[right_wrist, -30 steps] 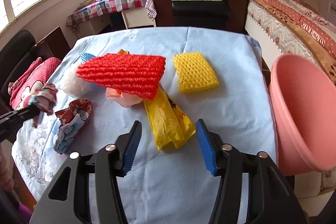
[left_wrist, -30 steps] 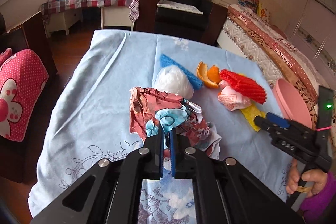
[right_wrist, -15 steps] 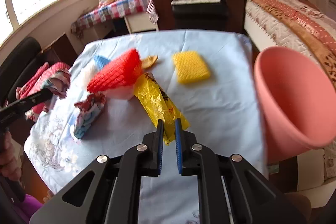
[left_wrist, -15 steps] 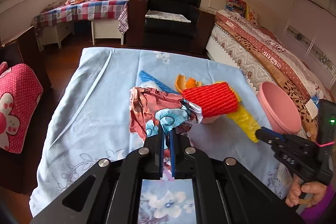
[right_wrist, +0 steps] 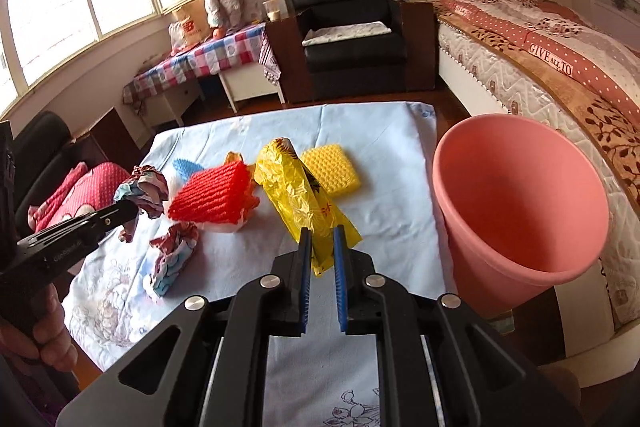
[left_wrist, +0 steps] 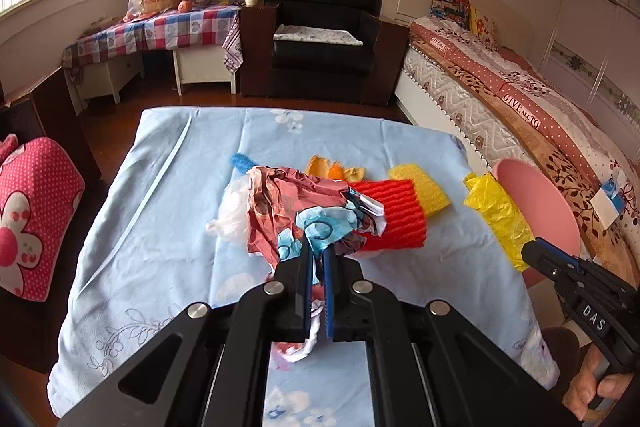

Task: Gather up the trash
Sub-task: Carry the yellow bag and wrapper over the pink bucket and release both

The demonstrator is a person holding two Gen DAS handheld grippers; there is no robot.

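Crumpled wrapper (left_wrist: 296, 215) pinched in left gripper (left_wrist: 316, 259), lower end hidden behind fingers (left_wrist: 300, 291)

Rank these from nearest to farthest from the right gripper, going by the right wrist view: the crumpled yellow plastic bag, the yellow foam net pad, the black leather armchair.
1. Crumpled yellow plastic bag: clamped between the fingers of the right gripper, lifted off the cloth.
2. Yellow foam net pad: lying on the blue tablecloth just behind the bag.
3. Black leather armchair: against the back wall, beyond the table.

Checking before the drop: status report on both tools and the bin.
Left tool shut on crumpled patterned wrapper. Right tool shut on yellow bag. Pink bin open, path unobstructed.
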